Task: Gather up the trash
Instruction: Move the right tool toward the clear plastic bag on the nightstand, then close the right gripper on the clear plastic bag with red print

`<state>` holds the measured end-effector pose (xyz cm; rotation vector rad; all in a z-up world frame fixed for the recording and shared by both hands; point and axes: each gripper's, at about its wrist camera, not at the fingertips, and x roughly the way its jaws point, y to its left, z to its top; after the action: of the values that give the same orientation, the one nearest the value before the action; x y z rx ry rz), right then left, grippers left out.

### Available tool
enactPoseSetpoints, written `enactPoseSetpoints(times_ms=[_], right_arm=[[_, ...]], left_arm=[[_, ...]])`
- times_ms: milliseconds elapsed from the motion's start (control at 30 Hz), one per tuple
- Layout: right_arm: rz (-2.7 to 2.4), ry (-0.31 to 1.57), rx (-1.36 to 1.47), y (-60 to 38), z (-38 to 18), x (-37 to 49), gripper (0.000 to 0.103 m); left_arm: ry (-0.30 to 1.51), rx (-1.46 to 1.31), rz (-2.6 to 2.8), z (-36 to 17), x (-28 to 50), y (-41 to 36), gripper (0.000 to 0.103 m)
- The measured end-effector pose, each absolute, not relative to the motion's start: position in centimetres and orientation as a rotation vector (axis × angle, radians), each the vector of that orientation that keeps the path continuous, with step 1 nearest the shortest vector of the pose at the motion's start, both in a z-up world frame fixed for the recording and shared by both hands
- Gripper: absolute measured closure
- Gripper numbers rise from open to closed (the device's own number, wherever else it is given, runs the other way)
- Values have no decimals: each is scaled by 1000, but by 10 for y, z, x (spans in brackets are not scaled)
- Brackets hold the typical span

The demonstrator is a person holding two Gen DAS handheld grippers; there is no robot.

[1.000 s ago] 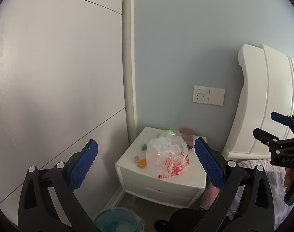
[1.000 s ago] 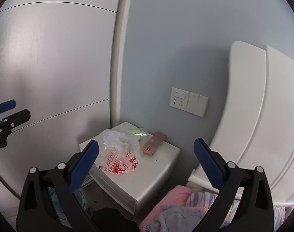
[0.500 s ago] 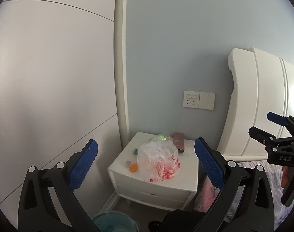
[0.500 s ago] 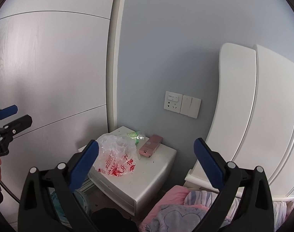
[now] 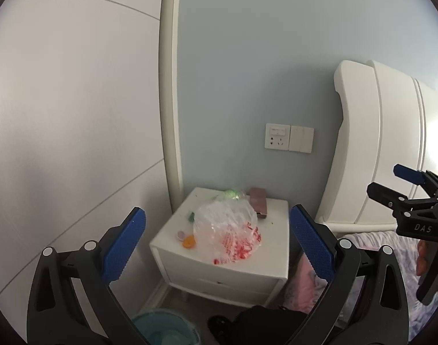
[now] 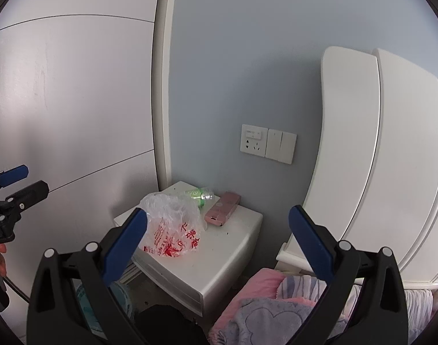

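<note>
A crumpled clear plastic bag with red print (image 5: 229, 231) (image 6: 171, 230) lies on a white nightstand (image 5: 270, 261) (image 6: 227, 256). Behind it lies a clear bottle with a green label (image 5: 231, 193) (image 6: 197, 194). Small scraps, one orange (image 5: 188, 241), one pink and one green, sit at the nightstand's left front. My left gripper (image 5: 217, 244) is open and held well back from the nightstand. My right gripper (image 6: 217, 244) is open too, also at a distance. Each gripper shows at the edge of the other's view, the right gripper (image 5: 403, 184) and the left gripper (image 6: 20, 181).
A pink flat case (image 5: 259, 205) (image 6: 223, 208) lies at the nightstand's back. A teal bin (image 5: 165, 327) (image 6: 103, 302) stands on the floor to its front left. A bed with pink and lilac bedding (image 6: 265, 307) and a white headboard (image 6: 377, 158) is at the right. A wall socket (image 6: 267, 143) hangs above.
Both views have shifted slightly and the nightstand now sits a bit lower and nearer than half a second ago. Both grippers stay open.
</note>
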<state>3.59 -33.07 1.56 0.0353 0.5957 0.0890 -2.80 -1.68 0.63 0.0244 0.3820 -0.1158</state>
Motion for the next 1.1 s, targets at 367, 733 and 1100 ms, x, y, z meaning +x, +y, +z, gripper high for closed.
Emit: enactPoseSetpoints(times_ms=[367, 733, 1100], right_arm=[[134, 619, 112, -347, -8, 50, 7], [363, 686, 169, -353, -67, 98, 7], [487, 784, 179, -340, -136, 169, 7]], left_arm=[[395, 31, -204, -9, -10, -19, 6], [480, 52, -239, -50, 46, -9, 6], [541, 55, -328, -96, 127, -7, 6]])
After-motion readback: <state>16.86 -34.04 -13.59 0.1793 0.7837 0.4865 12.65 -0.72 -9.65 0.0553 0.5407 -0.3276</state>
